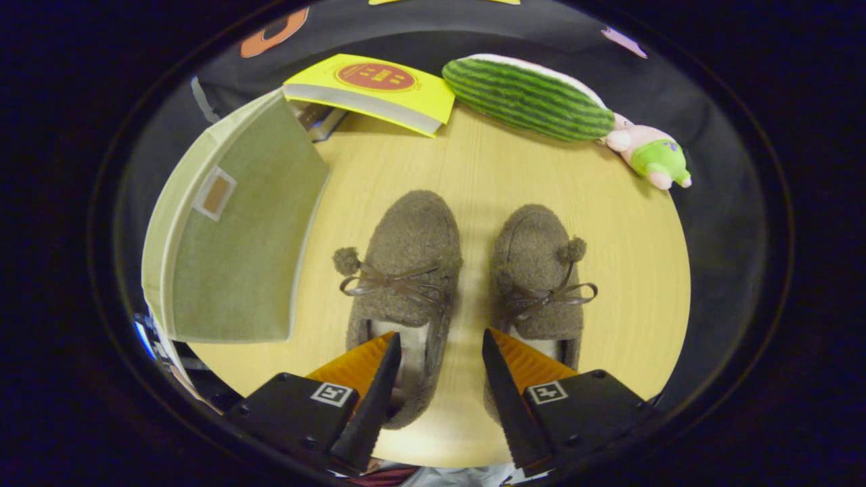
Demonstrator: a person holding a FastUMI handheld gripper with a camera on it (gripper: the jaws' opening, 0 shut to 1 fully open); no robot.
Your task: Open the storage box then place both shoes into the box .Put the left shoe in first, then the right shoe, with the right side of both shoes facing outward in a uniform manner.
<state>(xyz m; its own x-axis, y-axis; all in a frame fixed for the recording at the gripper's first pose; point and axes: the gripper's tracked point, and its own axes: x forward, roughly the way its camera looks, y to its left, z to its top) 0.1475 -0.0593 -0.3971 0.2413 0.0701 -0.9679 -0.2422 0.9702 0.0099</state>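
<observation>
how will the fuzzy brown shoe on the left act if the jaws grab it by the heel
The left shoe looks soft and fleecy, so it will probably squash and sag. It seems light. Its loose bow could snag. The gripper hovers open above both shoes.

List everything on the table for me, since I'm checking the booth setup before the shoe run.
storage box: 1, pale green fabric with a small label patch, lid shut, left of the shoes
left shoe: 1, fuzzy brown with bow and pompoms, toe pointing away, just ahead of the fingers
right shoe: 1, same brown, beside the left shoe, apart from it
book: 1, yellow, beyond the box, resting on something
watermelon plush: 1, striped green, far side of the table
small plush toy: 1, pink and green, beside the watermelon plush
table: 1, light wood
gripper: 1, black and orange, jaws open over the shoes' heels, holding nothing
</observation>
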